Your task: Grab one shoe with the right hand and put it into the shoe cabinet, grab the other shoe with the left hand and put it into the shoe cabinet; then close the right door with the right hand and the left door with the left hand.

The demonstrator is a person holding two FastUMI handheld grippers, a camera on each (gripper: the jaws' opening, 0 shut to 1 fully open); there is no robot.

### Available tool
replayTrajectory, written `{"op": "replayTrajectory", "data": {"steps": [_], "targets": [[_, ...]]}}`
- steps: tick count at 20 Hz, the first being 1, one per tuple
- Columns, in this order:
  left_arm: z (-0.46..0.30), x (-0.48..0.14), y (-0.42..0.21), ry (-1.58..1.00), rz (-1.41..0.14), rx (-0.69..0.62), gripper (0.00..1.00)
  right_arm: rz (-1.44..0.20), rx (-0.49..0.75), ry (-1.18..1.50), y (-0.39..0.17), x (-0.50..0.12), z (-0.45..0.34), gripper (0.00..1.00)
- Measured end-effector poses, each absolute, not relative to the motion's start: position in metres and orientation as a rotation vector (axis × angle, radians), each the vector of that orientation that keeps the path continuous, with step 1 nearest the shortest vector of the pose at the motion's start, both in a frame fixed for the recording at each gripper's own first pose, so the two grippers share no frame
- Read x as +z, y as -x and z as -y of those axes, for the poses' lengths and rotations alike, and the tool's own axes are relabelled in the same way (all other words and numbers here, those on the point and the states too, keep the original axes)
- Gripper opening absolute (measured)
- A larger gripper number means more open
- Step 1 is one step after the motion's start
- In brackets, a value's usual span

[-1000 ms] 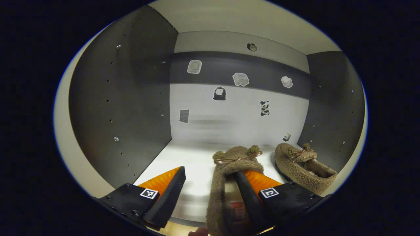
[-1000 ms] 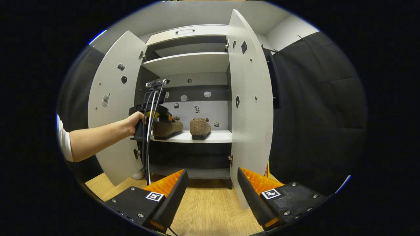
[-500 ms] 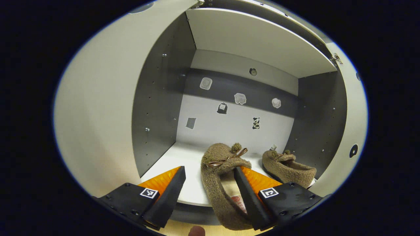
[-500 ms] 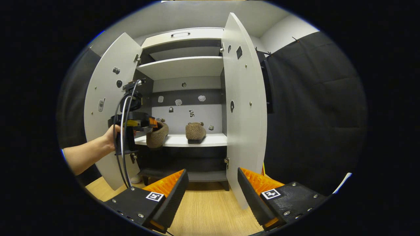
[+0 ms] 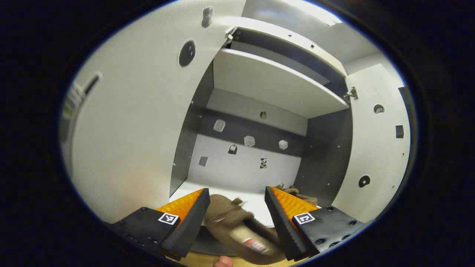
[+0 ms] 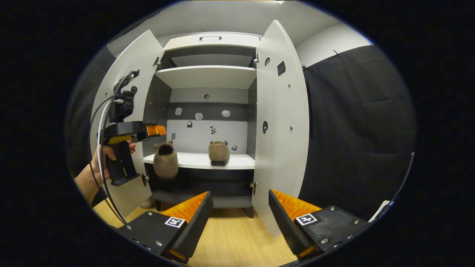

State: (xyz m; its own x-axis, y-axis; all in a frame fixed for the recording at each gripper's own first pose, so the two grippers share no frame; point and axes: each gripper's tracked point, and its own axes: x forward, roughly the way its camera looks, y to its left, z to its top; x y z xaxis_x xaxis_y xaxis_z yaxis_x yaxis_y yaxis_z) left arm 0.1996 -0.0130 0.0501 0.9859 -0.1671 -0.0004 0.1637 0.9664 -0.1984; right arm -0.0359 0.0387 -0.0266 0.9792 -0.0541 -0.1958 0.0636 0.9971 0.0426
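My left tool was spread, its shoe off the shelf edge (seemingly falling). Right tool spread, empty. Other shoe sat shelved. Risk: shoe reaches the floor.

Both grippers open, neither one gripping.

Left gripper: fingers spread wide, nothing pressed between them. From the right gripper view, this left gripper is held level by a hand closed round its handle, forearm running down and away to the left, cables looping from its top. Right gripper: fingers parted wide, held low, well apart from the left gripper and to its right.
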Motion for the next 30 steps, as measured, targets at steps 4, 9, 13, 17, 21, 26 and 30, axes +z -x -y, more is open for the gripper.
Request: {"op": "replayTrajectory", "data": {"steps": [4, 9, 13, 17, 21, 26, 30], "targets": [[0.019, 0.068, -0.148, 0.18, -0.027, -0.196, 0.96, -0.172, -0.076, -0.086, 0.04, -0.003, -0.016, 0.92], [-0.005, 0.022, -0.102, 0.195, -0.08, -0.148, 0.97, -0.16, 0.007, -0.043, 0.041, 0.0, -0.002, 0.92], [-0.005, -0.012, -0.074, 0.03, -0.099, -0.127, 0.94, -0.143, 0.108, -0.064, 0.032, -0.004, -0.007, 0.92], [0.001, -0.078, -0.03, 0.075, -0.238, -0.12, 0.99, -0.151, 0.168, -0.072, 0.024, -0.018, -0.013, 0.93], [-0.024, -0.174, 0.007, 0.062, -0.363, 0.004, 0.96, -0.161, 0.2, -0.099, 0.018, -0.028, -0.014, 0.92], [-0.008, -0.271, 0.03, 0.156, -0.523, 0.004, 0.94, -0.186, 0.19, -0.096, 0.014, -0.036, -0.003, 0.92], [0.005, -0.309, 0.02, 0.178, -0.607, -0.022, 0.95, -0.199, 0.174, -0.078, 0.016, -0.037, 0.009, 0.92]]}}
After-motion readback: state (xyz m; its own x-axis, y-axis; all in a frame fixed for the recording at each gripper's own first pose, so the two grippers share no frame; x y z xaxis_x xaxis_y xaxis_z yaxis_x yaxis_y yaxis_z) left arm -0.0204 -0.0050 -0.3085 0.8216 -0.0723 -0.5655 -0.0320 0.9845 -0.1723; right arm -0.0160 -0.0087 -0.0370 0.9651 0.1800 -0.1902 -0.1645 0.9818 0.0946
